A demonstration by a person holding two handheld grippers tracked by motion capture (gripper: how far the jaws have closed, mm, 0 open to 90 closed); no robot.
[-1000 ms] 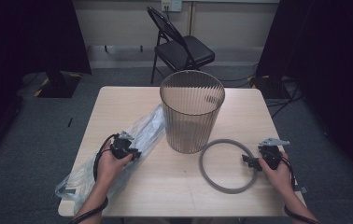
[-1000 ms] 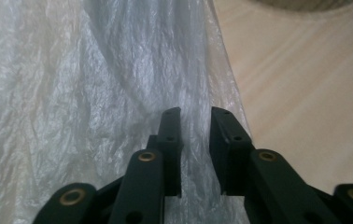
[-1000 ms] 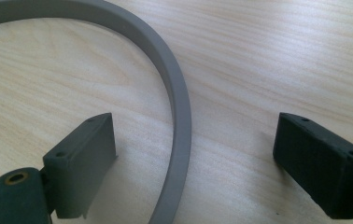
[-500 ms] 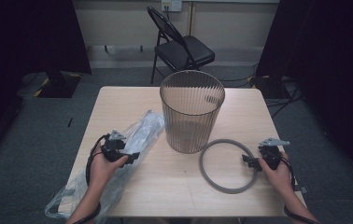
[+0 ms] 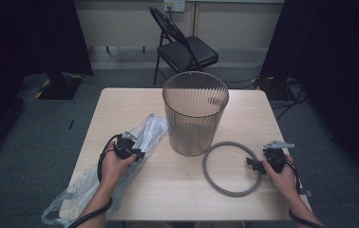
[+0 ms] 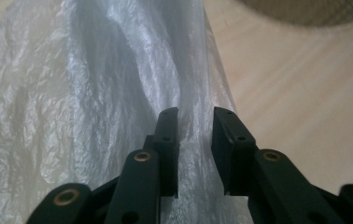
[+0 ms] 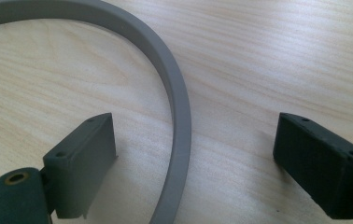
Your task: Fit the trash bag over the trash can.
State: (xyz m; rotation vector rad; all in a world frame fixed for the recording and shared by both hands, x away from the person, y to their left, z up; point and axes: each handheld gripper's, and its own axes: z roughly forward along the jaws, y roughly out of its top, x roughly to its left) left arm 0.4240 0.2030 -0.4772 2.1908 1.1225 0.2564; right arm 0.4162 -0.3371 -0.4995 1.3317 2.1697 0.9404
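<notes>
A crumpled clear plastic bag (image 5: 151, 130) lies along the table's left side, and its near end hangs over the front corner. My left gripper (image 5: 139, 154) rests on it. Its jaws have just been closing, and in the left gripper view a raised fold of the bag (image 6: 95, 70) is pinched between the narrow-set jaws of the left gripper (image 6: 195, 116). A grey ring (image 5: 215, 183) lies flat at the right. My right gripper (image 5: 250, 162) stands open at its right edge. In the right gripper view the ring's band (image 7: 177, 93) runs between the wide-apart jaws of the right gripper (image 7: 195, 128), touching neither.
A tall ribbed translucent bin (image 5: 194, 114) stands upright at the middle of the wooden table (image 5: 177, 190), between the bag and the ring. Its base edge (image 6: 305, 9) is just beyond the bag. A black folding chair (image 5: 187, 50) stands behind the table.
The left hand slid a little left along the bag, then came back toward the bin. The bag's hanging end shifted at the front corner. The right hand and the ring stayed put.
</notes>
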